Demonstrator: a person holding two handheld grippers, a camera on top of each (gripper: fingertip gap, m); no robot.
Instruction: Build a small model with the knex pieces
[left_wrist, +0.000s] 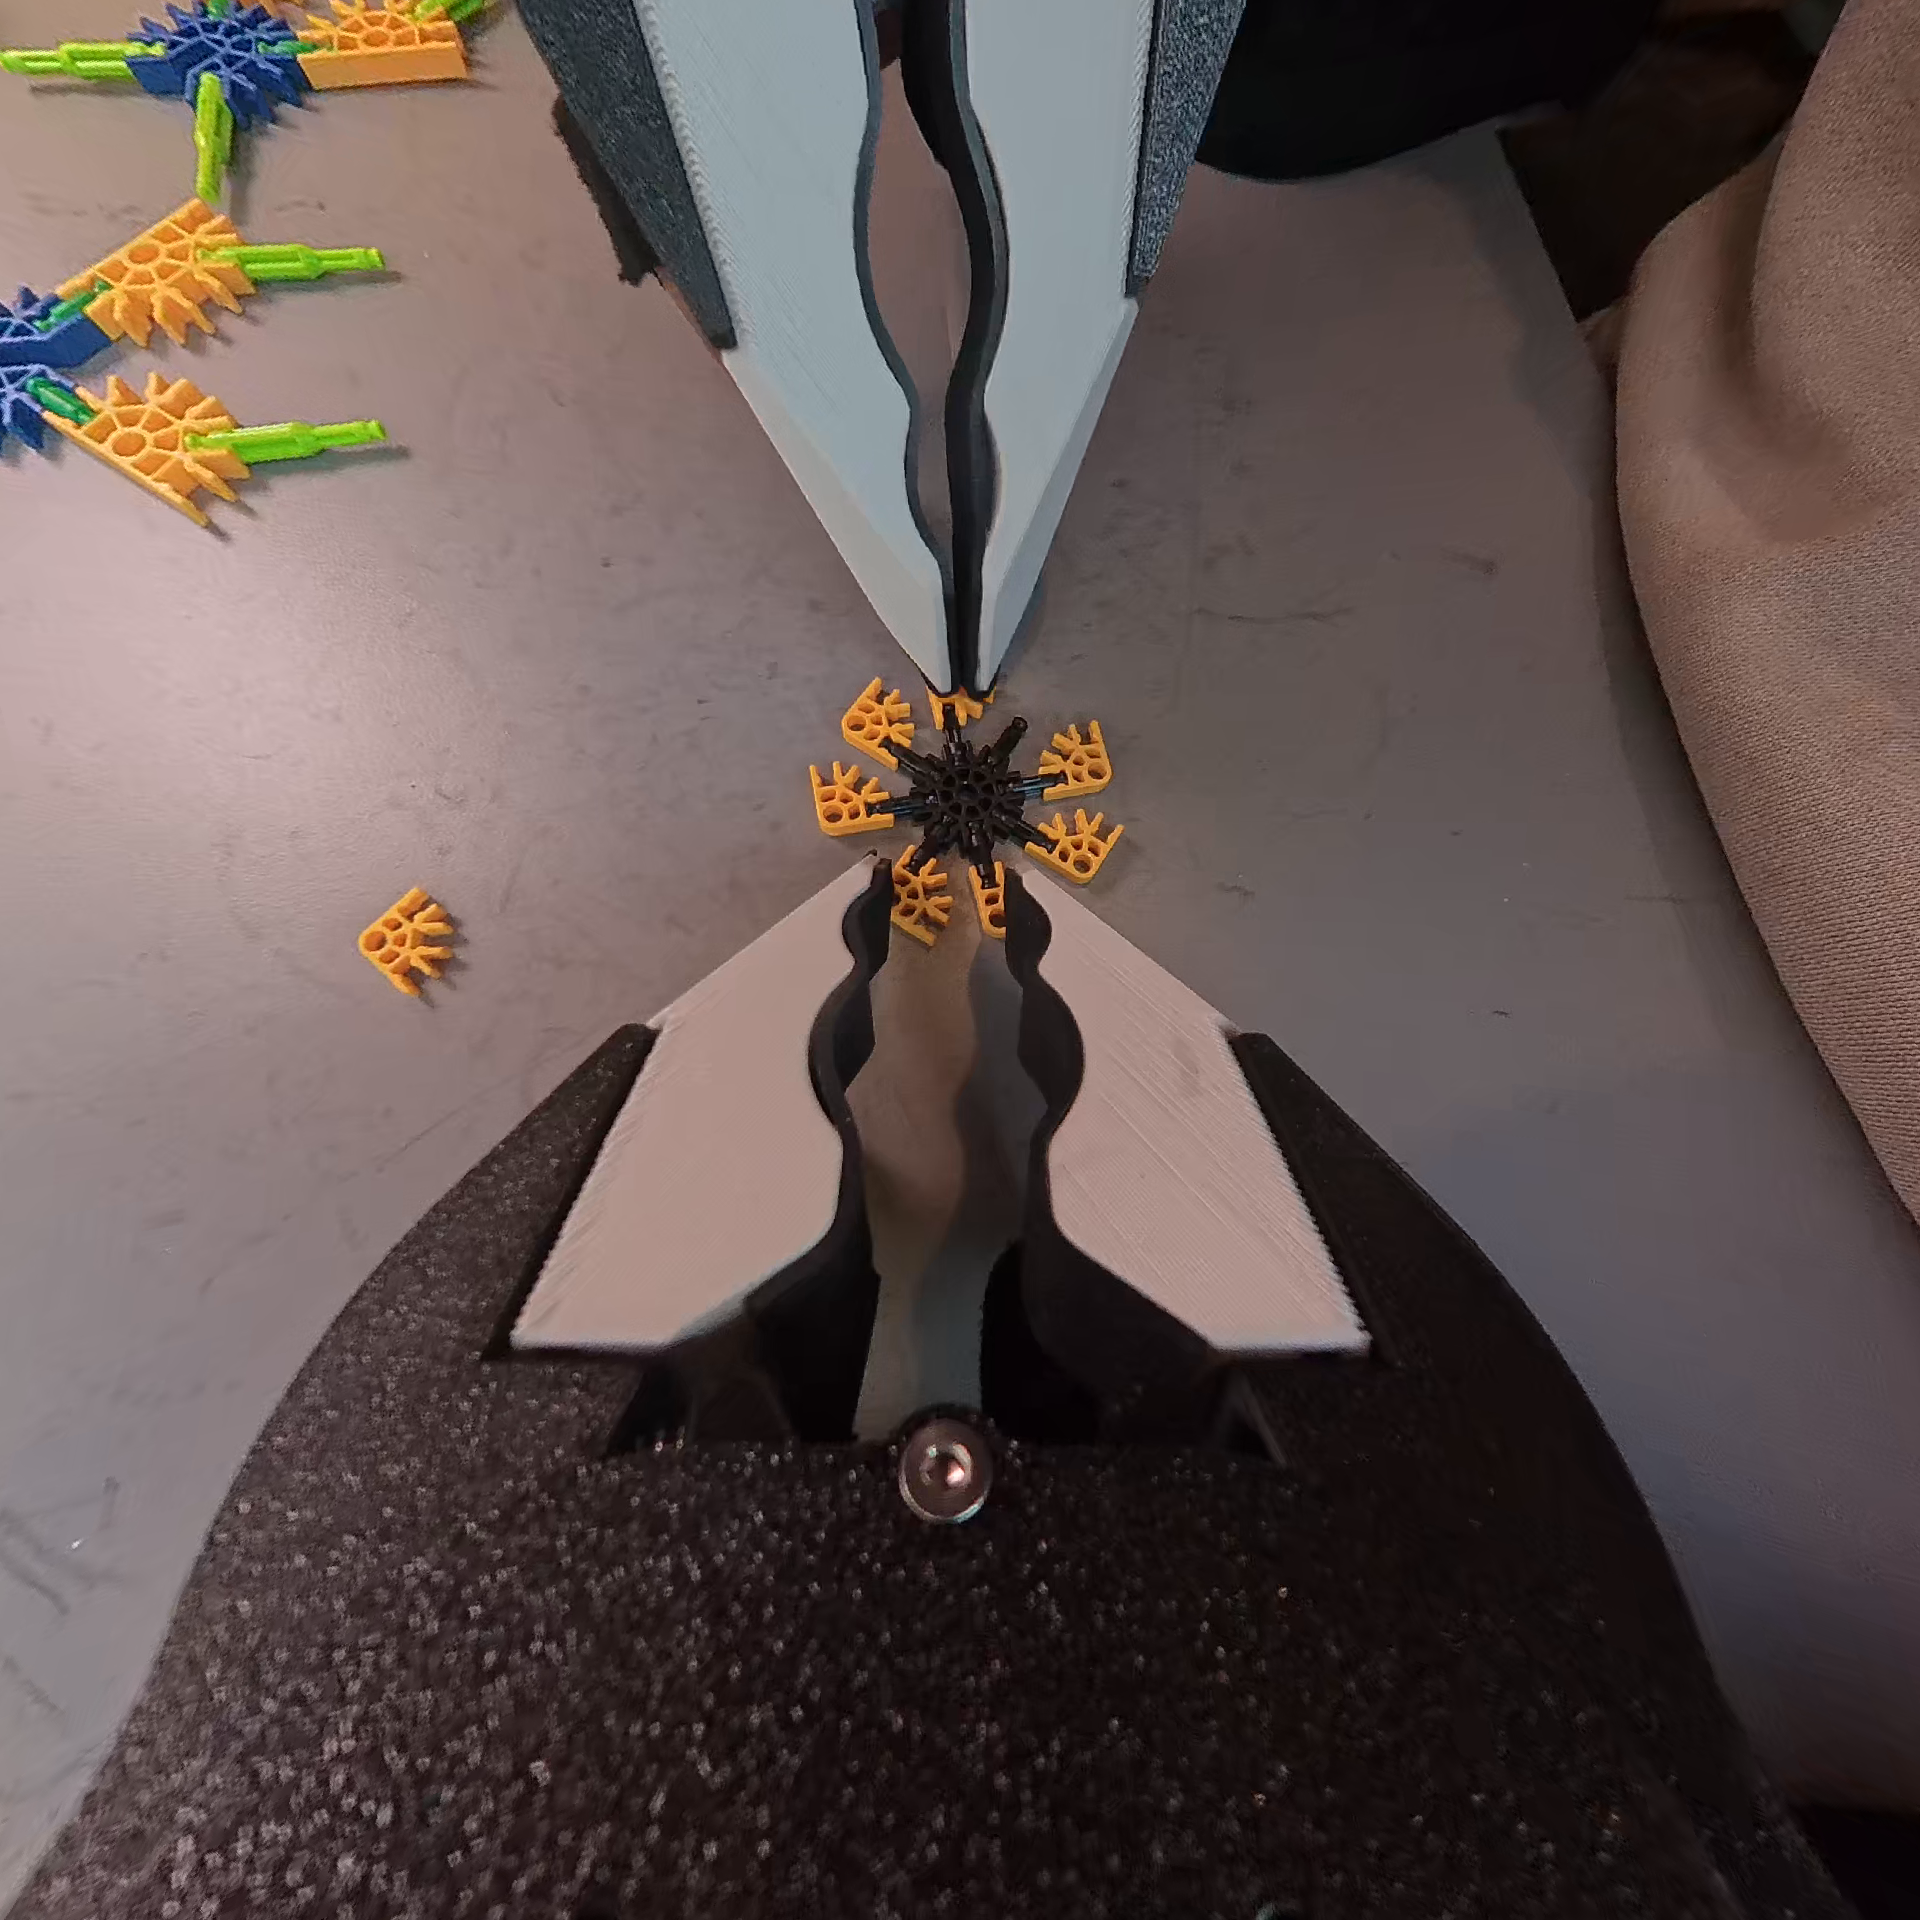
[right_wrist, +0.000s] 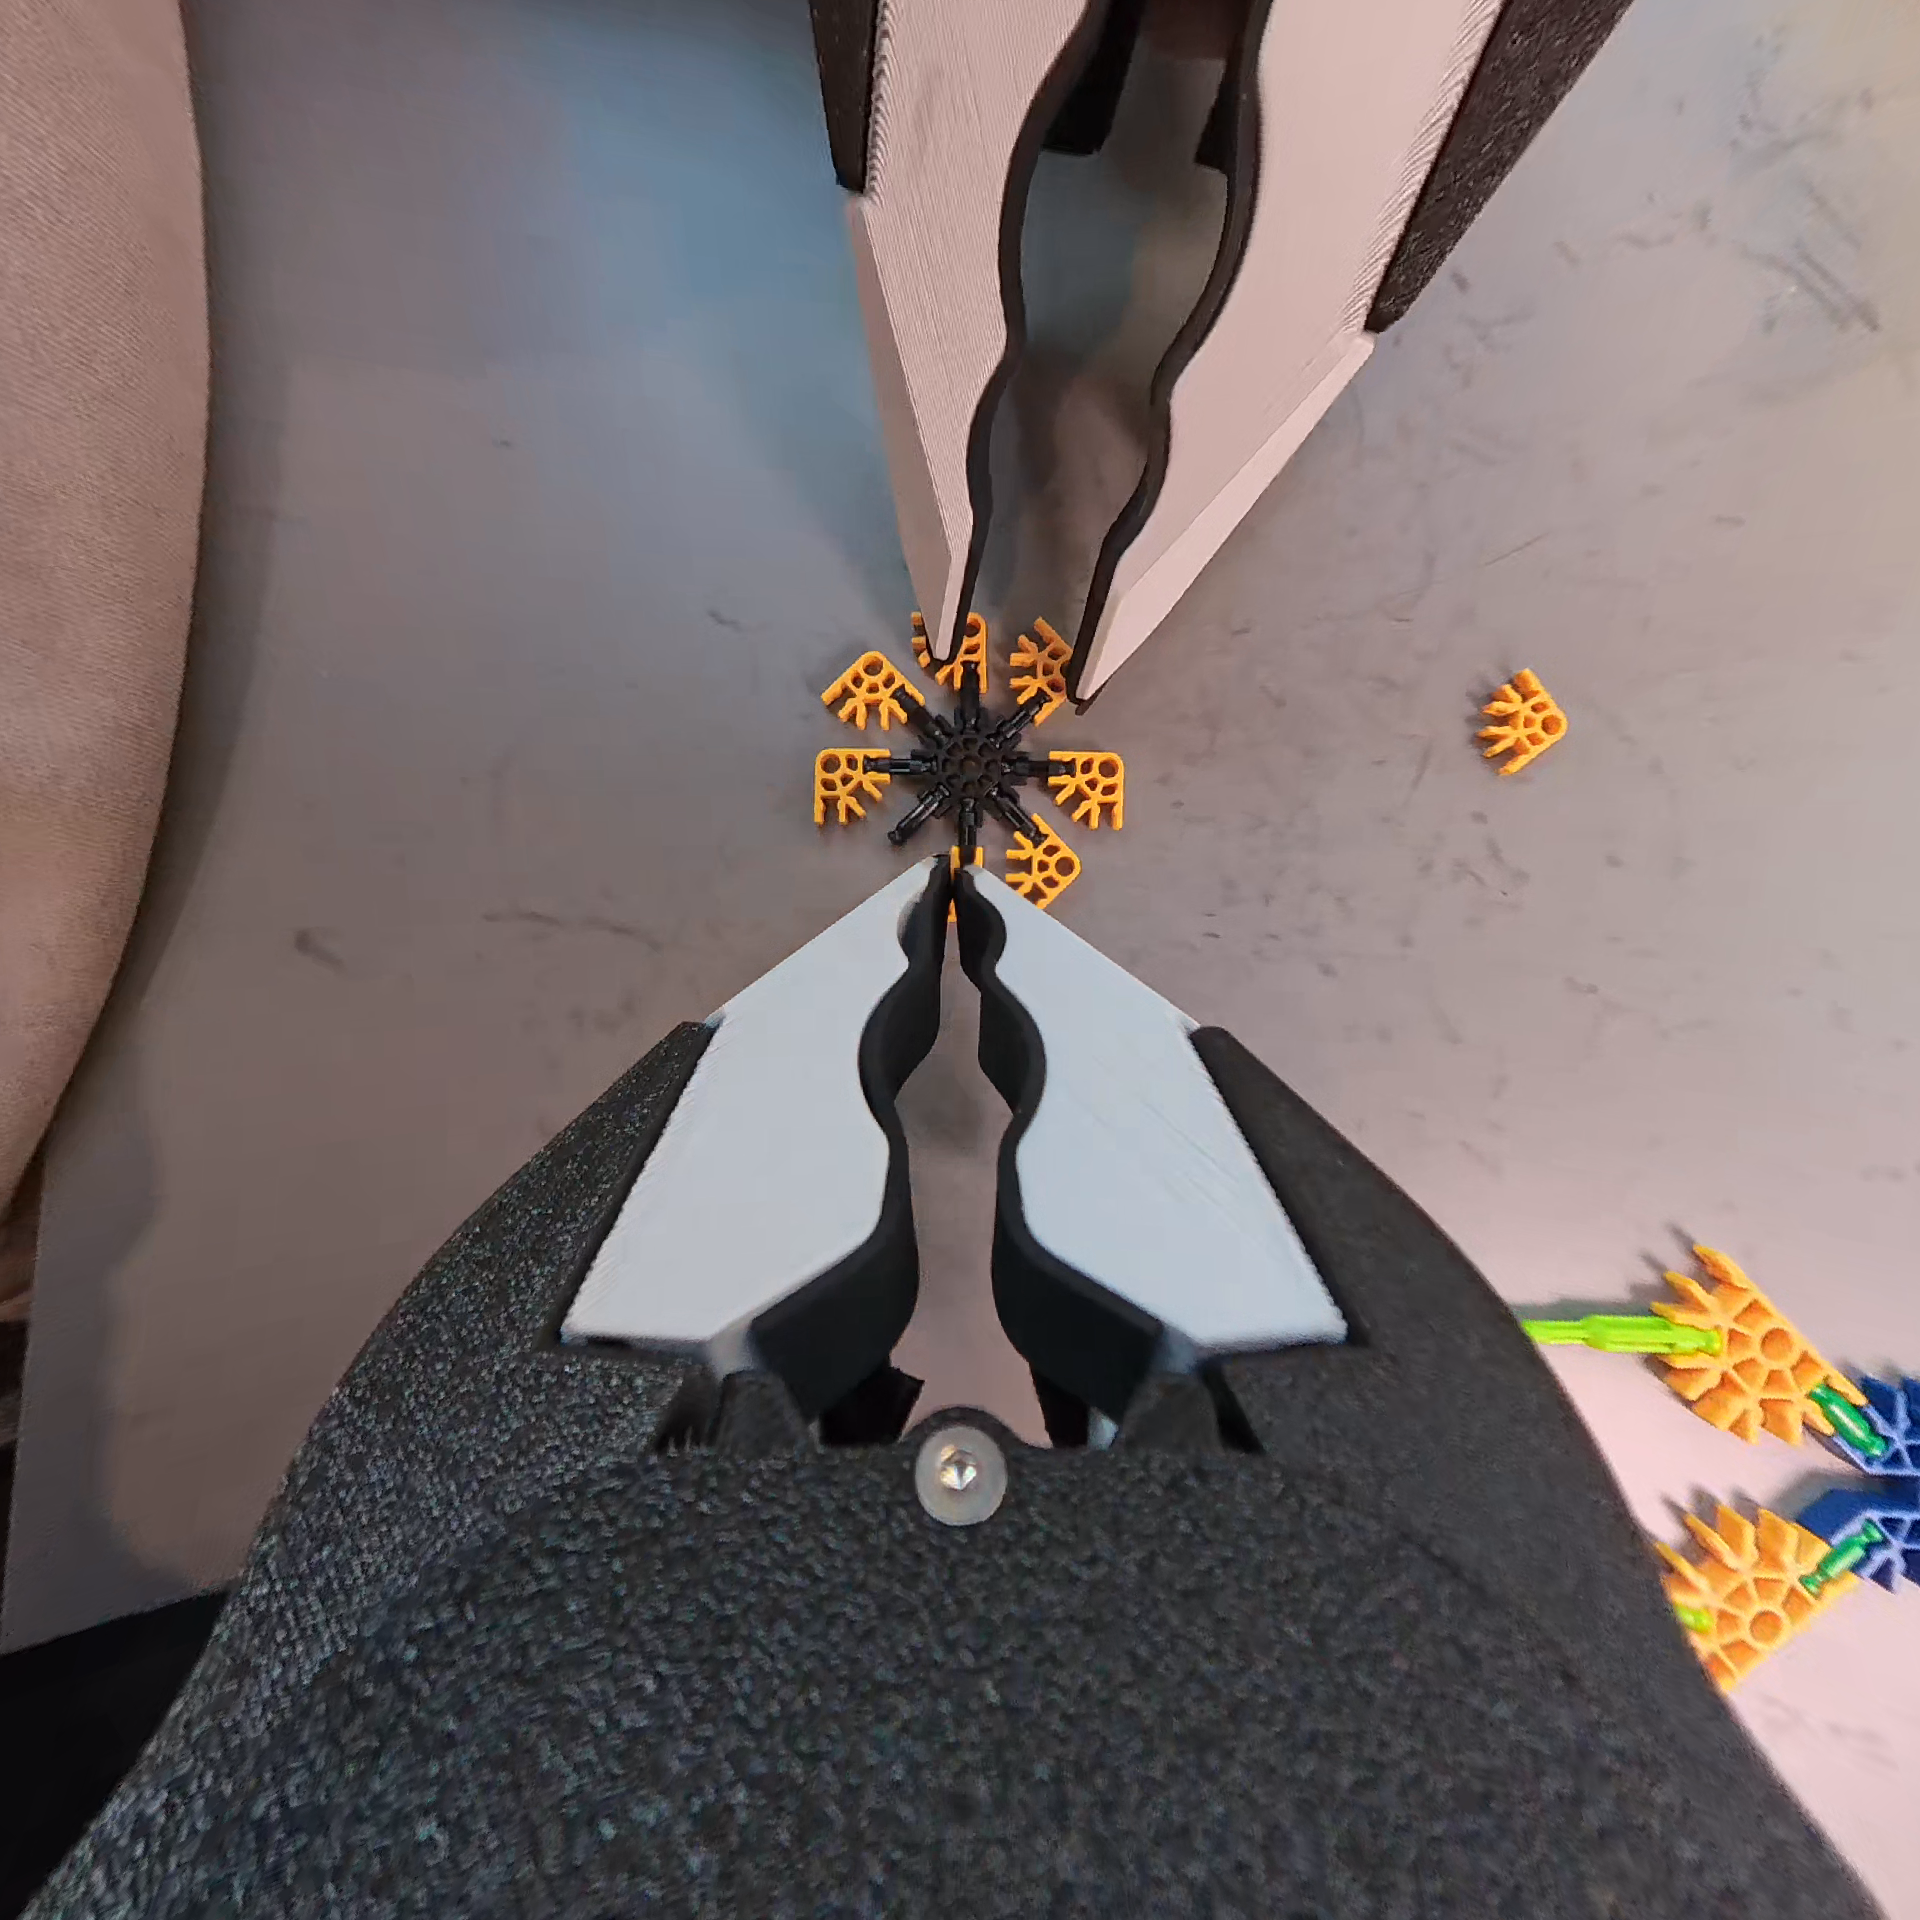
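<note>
A black hub with short black rods lies on the grey table, with several small orange connectors on the rod ends; one rod is bare. My left gripper is open, its tips on either side of two orange connectors on the near side of the hub. My right gripper is shut on an orange connector joined to the hub; the connector is mostly hidden. The left gripper faces it across the hub. In the left wrist view the right gripper comes in from the top.
A loose orange connector lies on the table apart from the hub; it also shows in the right wrist view. Blue, orange and green assemblies lie farther off. A beige cloth borders the table.
</note>
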